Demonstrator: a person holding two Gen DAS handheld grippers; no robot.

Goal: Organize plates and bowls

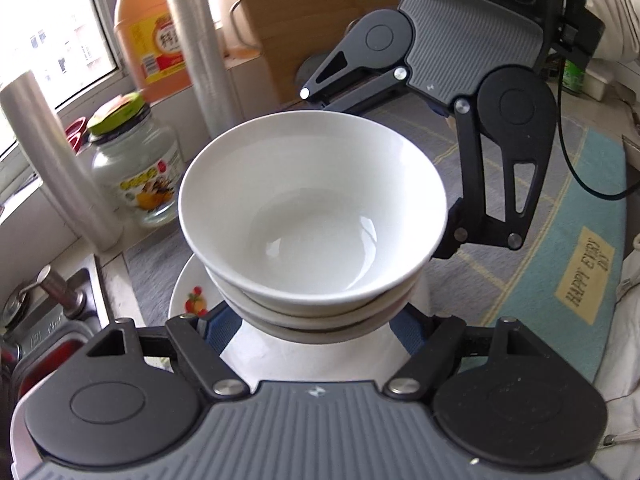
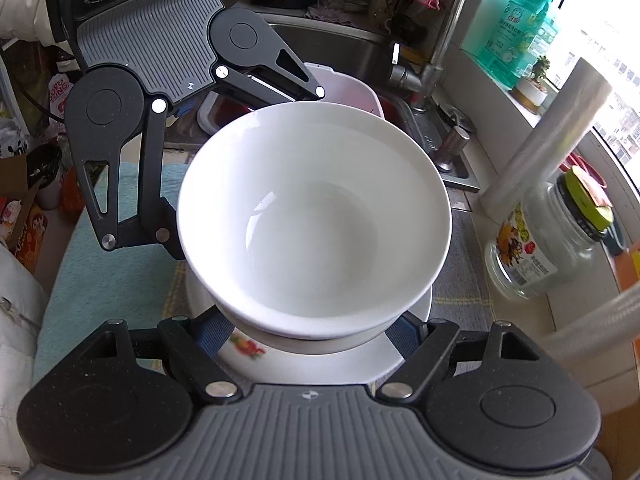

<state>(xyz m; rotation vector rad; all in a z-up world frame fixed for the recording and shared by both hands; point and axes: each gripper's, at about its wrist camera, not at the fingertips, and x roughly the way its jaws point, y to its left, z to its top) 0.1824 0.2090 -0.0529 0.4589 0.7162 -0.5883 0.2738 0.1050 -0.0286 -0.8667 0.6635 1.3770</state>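
Observation:
A stack of white bowls [image 1: 312,216] [image 2: 312,220] fills the middle of both views. My left gripper [image 1: 316,330] is shut on the stack's lower bowls, a blue pad [image 1: 224,332] on each side. From the opposite side my right gripper [image 2: 316,332] is shut on the same stack, its blue pads [image 2: 212,336] against the lowest bowl. Each view shows the other gripper's black fingers [image 1: 472,184] [image 2: 152,184] reaching behind the stack. Beneath lies a white plate with a fruit print [image 1: 188,300] [image 2: 248,350]. I cannot tell whether the stack touches it.
A steel sink [image 2: 340,52] with a tap [image 2: 436,52] lies on one side. A glass jar [image 1: 136,176] [image 2: 548,240], an orange bottle [image 1: 152,32] and rolls of plastic [image 1: 60,160] stand by the window. A blue-and-grey mat [image 1: 580,220] covers the counter.

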